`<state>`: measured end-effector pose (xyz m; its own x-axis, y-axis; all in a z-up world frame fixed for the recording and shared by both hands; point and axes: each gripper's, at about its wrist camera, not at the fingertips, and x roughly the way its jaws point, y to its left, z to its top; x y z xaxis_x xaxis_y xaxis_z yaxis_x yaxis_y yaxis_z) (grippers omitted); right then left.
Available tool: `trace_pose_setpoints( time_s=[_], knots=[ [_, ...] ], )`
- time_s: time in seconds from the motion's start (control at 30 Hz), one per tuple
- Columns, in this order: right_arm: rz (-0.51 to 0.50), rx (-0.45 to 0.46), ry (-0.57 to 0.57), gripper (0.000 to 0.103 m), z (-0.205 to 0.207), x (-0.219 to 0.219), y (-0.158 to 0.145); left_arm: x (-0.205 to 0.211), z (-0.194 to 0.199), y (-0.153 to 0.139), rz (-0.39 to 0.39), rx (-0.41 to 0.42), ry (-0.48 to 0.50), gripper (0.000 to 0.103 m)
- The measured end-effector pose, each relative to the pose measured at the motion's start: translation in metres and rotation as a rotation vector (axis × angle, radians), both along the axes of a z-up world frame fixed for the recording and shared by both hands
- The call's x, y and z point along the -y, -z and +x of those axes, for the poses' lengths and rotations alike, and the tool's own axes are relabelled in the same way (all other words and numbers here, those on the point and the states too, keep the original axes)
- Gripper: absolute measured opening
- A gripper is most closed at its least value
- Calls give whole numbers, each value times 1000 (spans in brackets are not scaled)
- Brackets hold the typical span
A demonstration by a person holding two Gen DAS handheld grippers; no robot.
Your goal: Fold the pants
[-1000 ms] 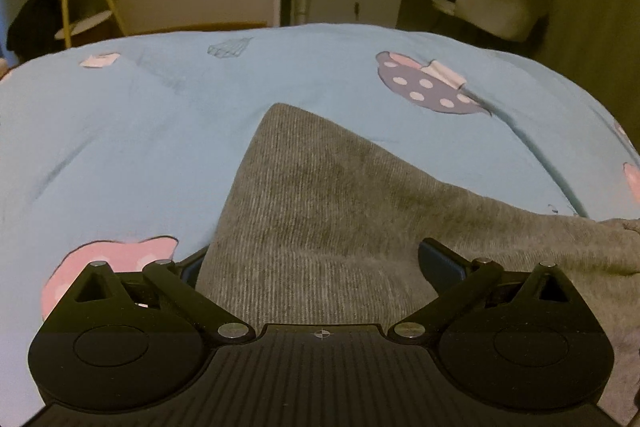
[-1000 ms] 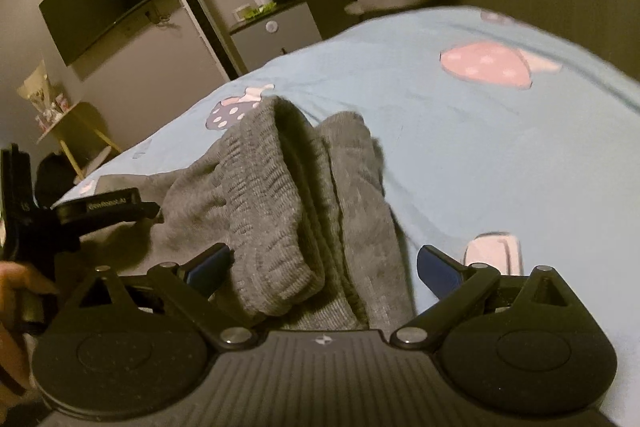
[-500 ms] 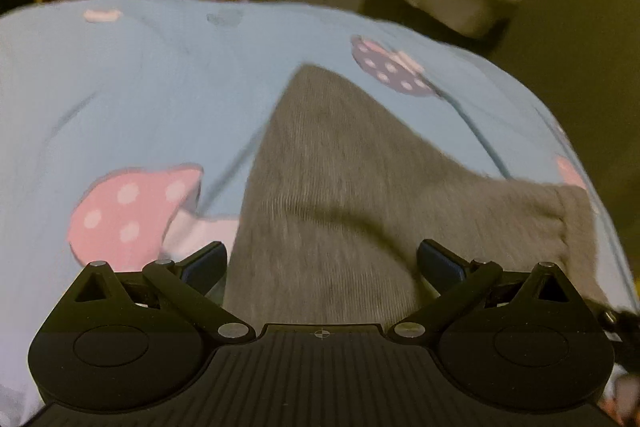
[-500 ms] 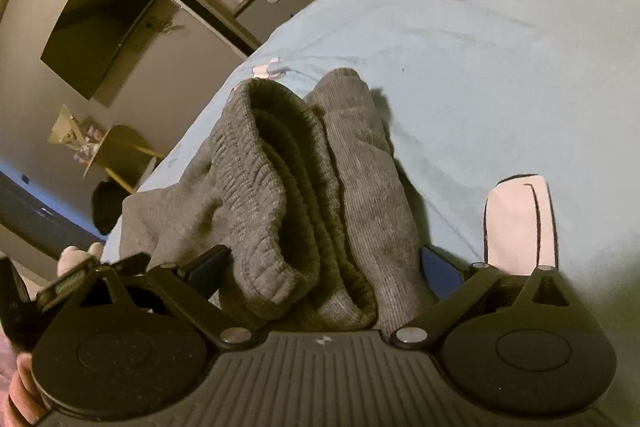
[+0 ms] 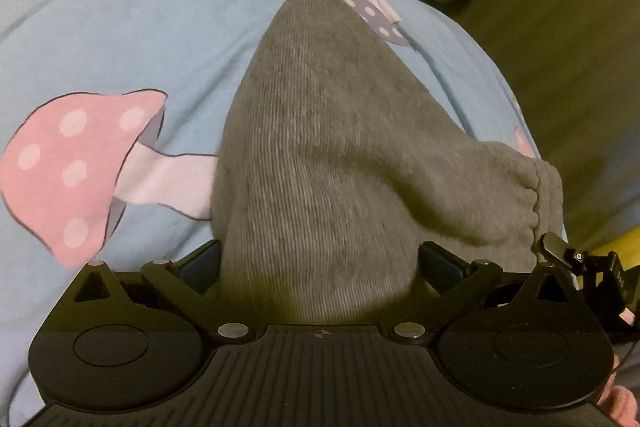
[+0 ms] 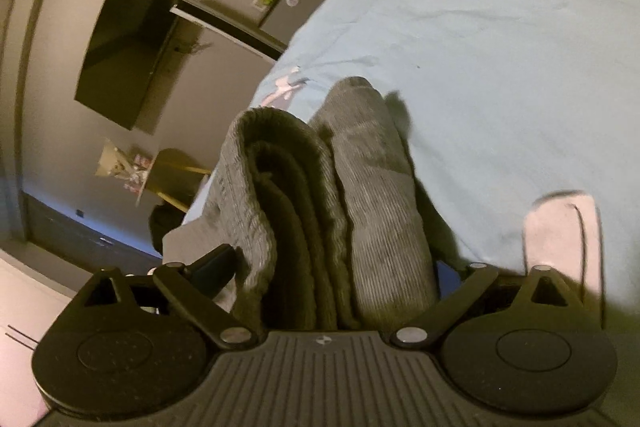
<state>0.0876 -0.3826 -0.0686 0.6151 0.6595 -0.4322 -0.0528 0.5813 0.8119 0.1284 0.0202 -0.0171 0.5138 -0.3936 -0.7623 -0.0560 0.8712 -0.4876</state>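
You're mid-fold: the pants [image 5: 320,155] hang lifted over the bedspread [image 5: 120,27]. Your left gripper [image 5: 320,263] pinches grey cloth between its fingers; your right gripper [image 6: 336,267] clamps the bunched waistband. Next, lay the raised half down on the bedspread, edges matched.

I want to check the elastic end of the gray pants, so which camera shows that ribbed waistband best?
The right wrist view: the ribbed waistband of the gray pants fills the center between the right gripper fingers, its stacked layers visible edge-on. The left wrist view catches only its gathered edge far right, beyond the left gripper.
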Motion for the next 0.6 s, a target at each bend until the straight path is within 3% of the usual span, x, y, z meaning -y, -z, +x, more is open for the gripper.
trace_pose_setpoints(
  time_s=[0.13, 0.3, 0.43, 0.6],
  knots=[
    [35, 22, -74, 96, 14, -5, 5, -3, 14, 7, -9, -11, 14, 103],
    [-104, 60, -137, 96, 16, -28, -2, 10, 28, 3, 49, -5, 40, 103],
    [-140, 86, -87, 75, 5, -29, -9, 24, 24, -3, 95, 42, 51, 103],
    [-186, 130, -62, 66, -10, -41, -28, 33, 10, -9, 140, 103, 80, 89]
  ],
)
